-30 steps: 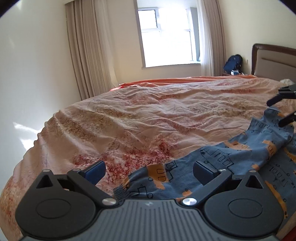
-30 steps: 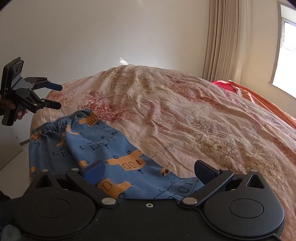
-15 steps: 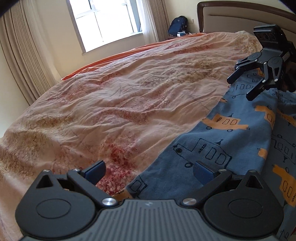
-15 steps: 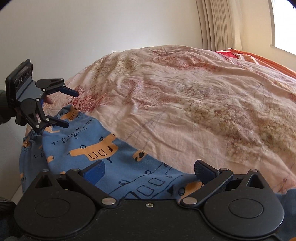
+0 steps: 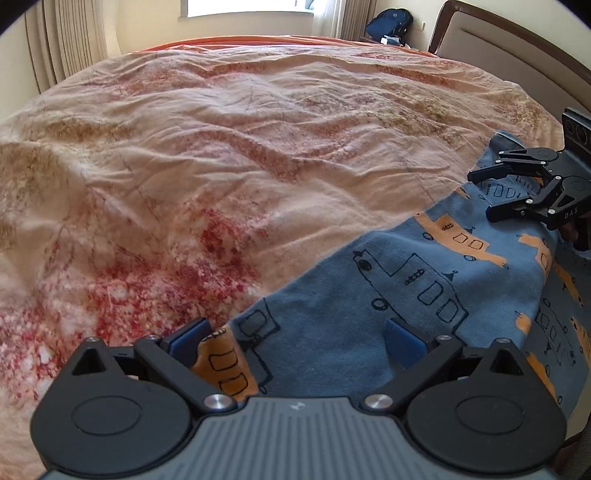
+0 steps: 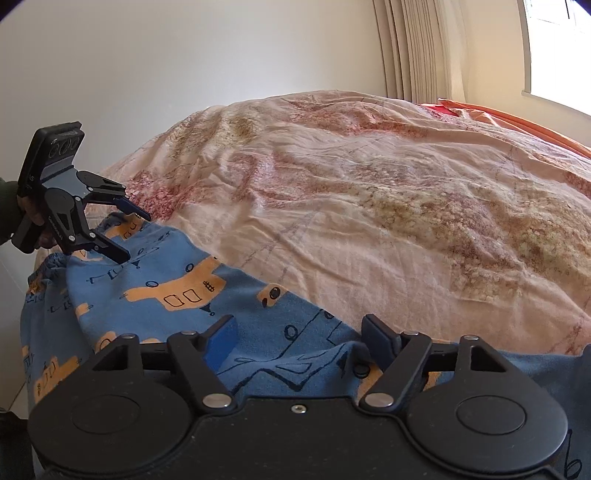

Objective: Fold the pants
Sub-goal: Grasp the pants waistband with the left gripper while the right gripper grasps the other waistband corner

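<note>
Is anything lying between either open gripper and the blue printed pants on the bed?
Nothing visible. The left gripper and right gripper both hang open directly over the pants, with only bare fabric between their fingers. The quilt beside the pants carries no other objects.

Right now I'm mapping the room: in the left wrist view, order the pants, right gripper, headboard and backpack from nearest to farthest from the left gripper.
1. pants, directly under the left gripper.
2. right gripper, far right, over the pants.
3. headboard, upper right.
4. backpack, top, by the window wall.
</note>
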Action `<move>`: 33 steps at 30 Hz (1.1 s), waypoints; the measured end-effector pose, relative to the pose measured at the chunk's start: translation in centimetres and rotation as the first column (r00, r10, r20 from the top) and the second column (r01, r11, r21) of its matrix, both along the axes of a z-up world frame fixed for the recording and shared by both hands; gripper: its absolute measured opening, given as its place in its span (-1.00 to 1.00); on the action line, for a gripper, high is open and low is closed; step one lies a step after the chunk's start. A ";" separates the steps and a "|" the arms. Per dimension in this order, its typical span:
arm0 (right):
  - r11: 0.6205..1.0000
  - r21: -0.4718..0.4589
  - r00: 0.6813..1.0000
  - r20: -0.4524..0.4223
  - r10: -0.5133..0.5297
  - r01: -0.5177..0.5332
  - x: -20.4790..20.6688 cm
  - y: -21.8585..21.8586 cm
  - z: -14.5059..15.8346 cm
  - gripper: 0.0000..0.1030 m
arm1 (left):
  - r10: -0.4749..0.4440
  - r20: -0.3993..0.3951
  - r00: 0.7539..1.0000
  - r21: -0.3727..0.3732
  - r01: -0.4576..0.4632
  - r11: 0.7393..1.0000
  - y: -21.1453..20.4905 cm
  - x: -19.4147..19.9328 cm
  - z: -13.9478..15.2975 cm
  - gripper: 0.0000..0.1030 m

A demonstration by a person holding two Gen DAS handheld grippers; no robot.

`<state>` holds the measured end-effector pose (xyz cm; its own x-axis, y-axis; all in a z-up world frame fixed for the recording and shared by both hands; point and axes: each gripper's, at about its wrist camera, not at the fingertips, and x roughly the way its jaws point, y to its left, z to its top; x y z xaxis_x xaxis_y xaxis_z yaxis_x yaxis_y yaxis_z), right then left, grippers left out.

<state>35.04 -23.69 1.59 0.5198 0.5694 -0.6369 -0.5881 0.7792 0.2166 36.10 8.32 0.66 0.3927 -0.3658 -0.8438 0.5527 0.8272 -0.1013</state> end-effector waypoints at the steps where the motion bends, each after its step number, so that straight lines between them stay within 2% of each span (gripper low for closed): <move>1: 1.000 -0.003 1.000 0.006 -0.007 0.007 -0.1 -0.1 0.0 0.26 | 0.004 -0.011 1.000 -0.004 -0.004 1.000 0.1 0.1 -0.1 0.88; 2: 1.000 0.000 1.000 0.012 -0.015 0.015 -0.2 -0.2 0.0 0.04 | 0.015 -0.025 1.000 -0.008 -0.015 1.000 0.1 0.1 -0.2 0.77; 4: 1.000 0.006 0.999 0.019 -0.031 0.031 -0.3 -0.7 0.2 -0.27 | 0.026 -0.041 0.999 -0.012 -0.027 1.000 -0.1 0.0 -0.1 0.64; 6: 1.000 -0.006 0.999 0.024 -0.030 0.031 -0.4 -0.9 0.3 -0.33 | 0.020 -0.042 0.999 -0.011 -0.020 1.000 -0.3 -0.2 0.0 0.45; 7: 1.000 -0.015 0.999 0.023 -0.025 0.026 -0.4 -0.9 0.3 -0.33 | 0.019 -0.040 0.999 -0.008 -0.019 1.000 -0.3 -0.2 0.0 0.44; 9: 0.999 -0.036 0.999 0.037 -0.039 0.040 -0.5 -1.0 0.5 -0.16 | 0.026 -0.025 0.999 0.000 -0.026 1.000 -0.4 -0.3 0.2 0.39; 11: 0.997 -0.034 0.997 0.049 -0.064 0.066 -0.3 -1.3 0.7 0.32 | 0.035 0.008 0.999 0.011 -0.035 0.999 -0.4 -0.3 0.5 0.41; 14: 0.998 -0.035 0.998 0.031 -0.053 0.054 0.1 -1.6 0.7 0.64 | 0.055 0.024 0.998 0.046 -0.056 0.997 -0.1 -0.1 0.6 0.63; 17: 0.998 -0.049 1.000 -0.007 -0.026 0.025 0.5 -1.2 -0.1 0.73 | 0.065 0.007 0.998 0.046 -0.065 0.997 0.0 0.5 0.2 0.65; 19: 0.999 -0.046 1.000 -0.022 -0.012 0.011 0.6 -0.6 -0.5 0.70 | 0.065 -0.004 0.998 0.038 -0.064 0.997 -0.2 0.6 0.0 0.53; 21: 0.998 -0.062 1.000 -0.018 0.015 -0.016 0.4 0.1 -0.6 0.49 | 0.046 -0.015 0.999 0.022 -0.045 0.999 -0.4 0.5 0.0 0.04; 22: 0.997 -0.077 1.000 -0.010 0.024 -0.025 0.2 0.4 -0.5 0.38 | 0.041 -0.012 0.999 0.026 -0.040 0.999 -0.7 0.3 0.0 -0.07; 24: 0.995 -0.096 1.000 0.005 0.024 -0.024 0.1 0.5 -0.3 0.11 | 0.044 -0.004 0.999 0.037 -0.044 0.998 -1.1 -0.1 0.1 -0.55; 25: 0.995 -0.096 1.000 0.009 0.016 -0.015 0.0 0.3 -0.3 -0.20 | 0.057 0.008 0.998 0.047 -0.057 0.997 -1.3 -0.3 0.2 -0.62; 26: 0.996 -0.084 1.000 0.008 0.013 -0.013 0.0 0.0 -0.1 -0.68 | 0.068 0.019 0.998 0.054 -0.069 0.996 -1.4 -0.5 0.2 -0.74; 29: 0.995 -0.100 0.999 0.036 0.028 -0.024 -0.9 0.1 0.2 -0.91 | 0.096 0.054 0.994 0.065 -0.100 0.993 -1.5 -1.3 0.3 -0.92; 31: 0.990 -0.138 0.997 0.065 0.047 -0.037 -1.6 0.6 0.5 -1.00 | 0.116 0.076 0.990 0.054 -0.120 0.991 -1.4 -1.8 0.7 -0.95; 33: 0.985 -0.170 0.993 0.110 0.050 -0.030 -2.3 1.0 1.1 -1.00 | 0.125 0.109 0.986 0.053 -0.131 0.990 -1.4 -2.3 1.1 -0.96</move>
